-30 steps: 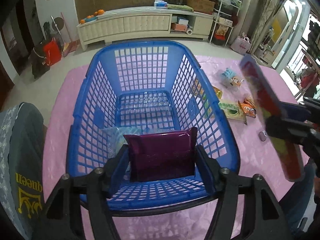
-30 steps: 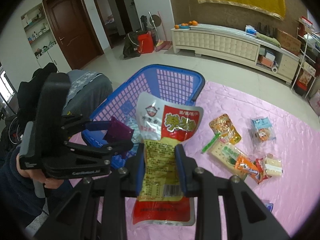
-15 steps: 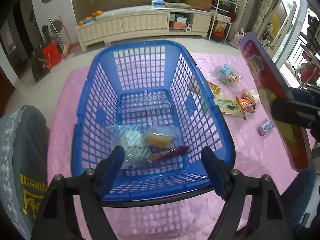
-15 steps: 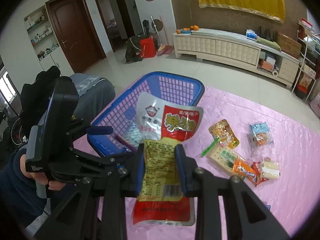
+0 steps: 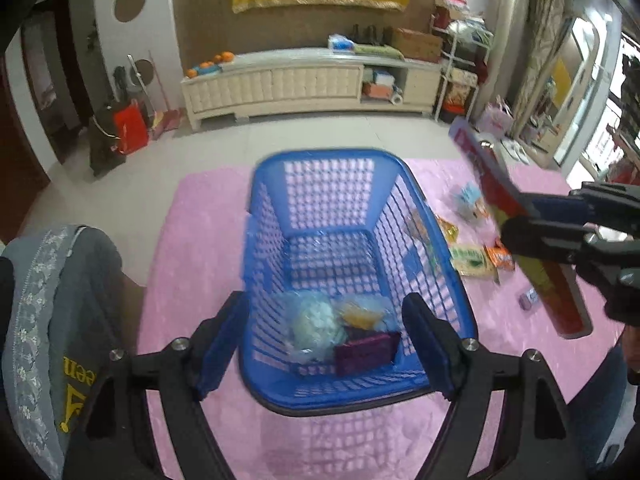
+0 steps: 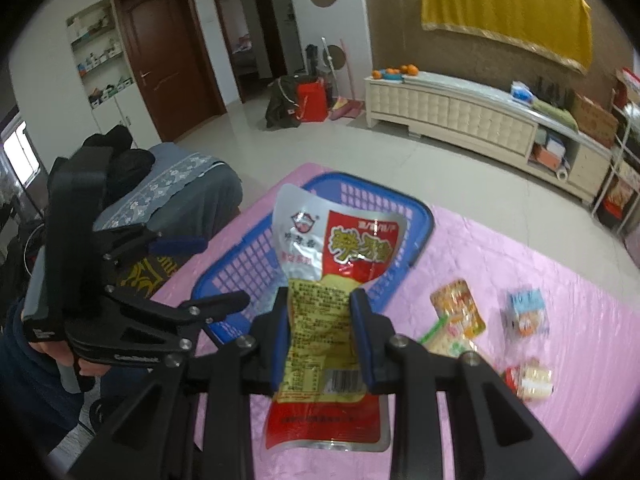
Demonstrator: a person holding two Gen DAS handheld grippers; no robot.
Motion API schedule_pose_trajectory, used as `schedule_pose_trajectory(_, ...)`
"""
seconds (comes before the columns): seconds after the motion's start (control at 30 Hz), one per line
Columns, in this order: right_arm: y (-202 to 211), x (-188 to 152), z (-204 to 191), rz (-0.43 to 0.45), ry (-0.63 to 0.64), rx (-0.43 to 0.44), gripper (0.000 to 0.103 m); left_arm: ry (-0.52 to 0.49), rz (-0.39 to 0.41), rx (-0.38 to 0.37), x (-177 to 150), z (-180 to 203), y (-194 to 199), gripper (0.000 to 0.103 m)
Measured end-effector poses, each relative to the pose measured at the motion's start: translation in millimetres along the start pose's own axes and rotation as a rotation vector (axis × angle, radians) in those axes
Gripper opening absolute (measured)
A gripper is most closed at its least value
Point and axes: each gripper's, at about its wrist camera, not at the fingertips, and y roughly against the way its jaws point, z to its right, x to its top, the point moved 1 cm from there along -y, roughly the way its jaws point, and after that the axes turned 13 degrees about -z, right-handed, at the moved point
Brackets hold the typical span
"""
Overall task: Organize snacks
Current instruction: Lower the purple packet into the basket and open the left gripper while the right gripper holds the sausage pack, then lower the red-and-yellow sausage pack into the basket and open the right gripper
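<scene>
A blue plastic basket (image 5: 412,216) stands on the pink cloth (image 5: 200,240). In its near end lie a purple packet (image 5: 366,352) and two clear-wrapped snacks (image 5: 316,320). My left gripper (image 5: 328,340) is open and empty above the basket's near rim. My right gripper (image 6: 322,334) is shut on a red, silver and yellow snack pouch (image 6: 332,248), held upright to the right of the basket (image 6: 240,268). The pouch shows edge-on in the left wrist view (image 5: 504,200). Several loose snack packets (image 6: 460,312) lie on the cloth to the right.
A chair with a grey cover (image 5: 52,300) stands at the table's left edge. A white low cabinet (image 5: 304,80) runs along the far wall, across open floor. More packets (image 5: 472,256) lie right of the basket.
My left gripper opened, dropped the purple packet into the basket, then rose and drew back. My right gripper kept hold of the pouch and lifted slightly.
</scene>
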Motion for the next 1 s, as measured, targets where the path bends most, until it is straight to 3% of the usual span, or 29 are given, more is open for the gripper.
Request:
schedule_pose_trajectory(0.27, -31.3, 34.5, -21.9, -0.05, 0.115, -0.046, 0.034, 0.033, 0.033, 0.056, 14.1, -33.3, 4.7, 0.077)
schedule_pose_trajectory(0.57, -80.3, 66.9, -28.4, -0.123, 0.265, -0.161, 0.035, 0.071, -0.015, 0.045, 35.8, -65.2, -25.7, 0.077)
schedule_pose_trajectory(1.0, -131.4, 89.4, 2.7, -0.188, 0.241, -0.184, 0.036, 0.081, -0.052, 0.037, 57.7, -73.8, -59.0, 0.077)
